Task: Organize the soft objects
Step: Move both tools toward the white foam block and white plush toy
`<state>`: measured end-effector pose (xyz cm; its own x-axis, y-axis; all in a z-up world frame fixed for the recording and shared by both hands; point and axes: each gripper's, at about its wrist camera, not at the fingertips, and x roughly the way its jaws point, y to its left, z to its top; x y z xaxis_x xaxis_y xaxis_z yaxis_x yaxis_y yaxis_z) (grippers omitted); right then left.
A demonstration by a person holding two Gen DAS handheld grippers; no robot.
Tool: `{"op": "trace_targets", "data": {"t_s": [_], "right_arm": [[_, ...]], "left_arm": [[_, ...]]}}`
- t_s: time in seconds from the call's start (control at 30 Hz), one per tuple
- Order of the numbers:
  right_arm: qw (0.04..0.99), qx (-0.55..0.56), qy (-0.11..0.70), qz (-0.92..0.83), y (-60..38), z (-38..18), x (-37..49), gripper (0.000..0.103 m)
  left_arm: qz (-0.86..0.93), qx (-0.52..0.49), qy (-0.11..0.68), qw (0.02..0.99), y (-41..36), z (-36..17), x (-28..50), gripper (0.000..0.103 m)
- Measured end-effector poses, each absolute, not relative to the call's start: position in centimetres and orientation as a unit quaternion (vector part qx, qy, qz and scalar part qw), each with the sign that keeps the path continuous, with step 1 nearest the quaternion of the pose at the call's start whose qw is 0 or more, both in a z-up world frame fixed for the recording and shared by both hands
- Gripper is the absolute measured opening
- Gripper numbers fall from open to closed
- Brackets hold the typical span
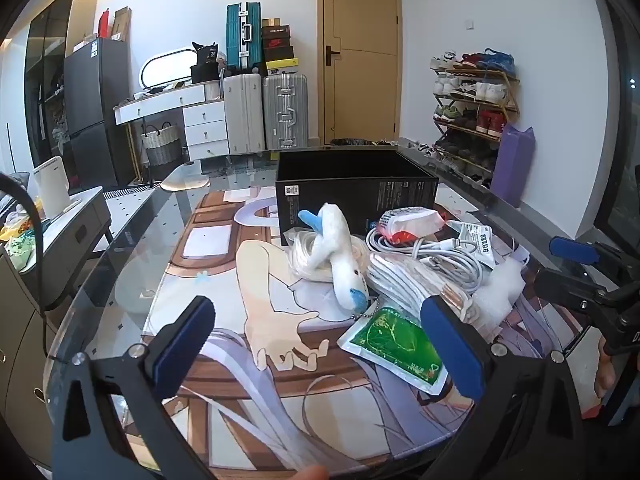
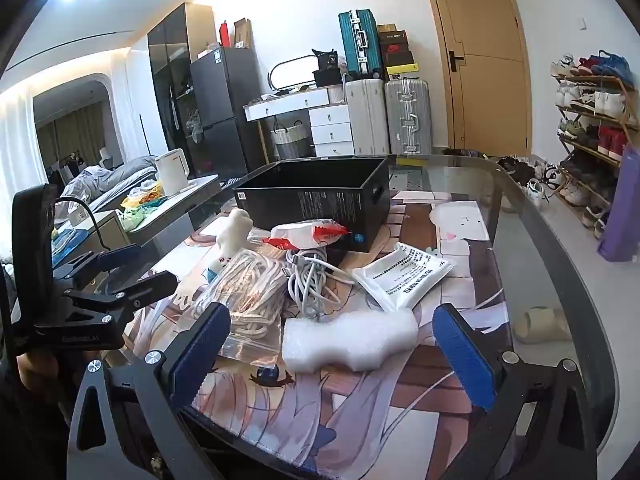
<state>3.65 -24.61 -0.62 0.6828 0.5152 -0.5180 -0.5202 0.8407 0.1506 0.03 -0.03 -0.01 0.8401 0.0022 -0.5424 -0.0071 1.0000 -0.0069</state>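
A white plush toy with blue fins [image 1: 340, 248] lies on a pile in front of an open black box [image 1: 356, 192]. My left gripper [image 1: 320, 344] is open and empty, just short of the plush, with a green packet [image 1: 396, 340] by its right finger. My right gripper [image 2: 332, 348] is open and empty, its fingers on either side of a white foam piece [image 2: 348, 340]. The pile also holds bagged white rope [image 2: 248, 284], a white cable [image 2: 312, 280], a red-and-white pack [image 2: 304, 236] and a white printed pouch [image 2: 404, 276]. The black box [image 2: 320, 200] stands behind.
A printed mat [image 1: 224, 280] covers the glass table, whose curved edge [image 2: 560, 248] runs along the right. The right gripper shows at the right edge of the left wrist view [image 1: 592, 276]. The left gripper shows at the left of the right wrist view [image 2: 100, 280].
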Motion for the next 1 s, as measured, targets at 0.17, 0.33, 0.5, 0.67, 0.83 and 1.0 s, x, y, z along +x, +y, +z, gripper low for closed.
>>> {"op": "trace_targets", "data": {"t_s": [0.17, 0.33, 0.5, 0.67, 0.83, 1.0], "right_arm": [[0.916, -0.003, 0.284, 0.283, -24.6, -0.6, 3.7, 0.103], [0.917, -0.007, 0.281, 0.282, -24.4, -0.5, 3.5, 0.103], [0.917, -0.01, 0.281, 0.281, -24.3, -0.5, 3.5, 0.103], [0.917, -0.02, 0.28, 0.282, -24.0, -0.6, 3.2, 0.103], [0.917, -0.018, 0.282, 0.282, -24.0, -0.6, 3.2, 0.103], [0.916, -0.023, 0.283, 0.285, -23.9, -0.7, 3.3, 0.103]], "left_arm": [[-0.007, -0.015, 0.281, 0.96, 0.4, 0.0, 0.1, 0.103], [-0.003, -0.025, 0.271, 0.962, 1.5, 0.2, 0.3, 0.103], [0.0, -0.02, 0.269, 0.963, 0.8, 0.4, -0.1, 0.103], [0.003, -0.023, 0.267, 0.963, 1.0, 0.4, -0.3, 0.103], [0.008, -0.025, 0.268, 0.963, 1.4, 0.3, -0.1, 0.103], [0.007, -0.025, 0.27, 0.963, 1.4, 0.1, 0.0, 0.103]]}}
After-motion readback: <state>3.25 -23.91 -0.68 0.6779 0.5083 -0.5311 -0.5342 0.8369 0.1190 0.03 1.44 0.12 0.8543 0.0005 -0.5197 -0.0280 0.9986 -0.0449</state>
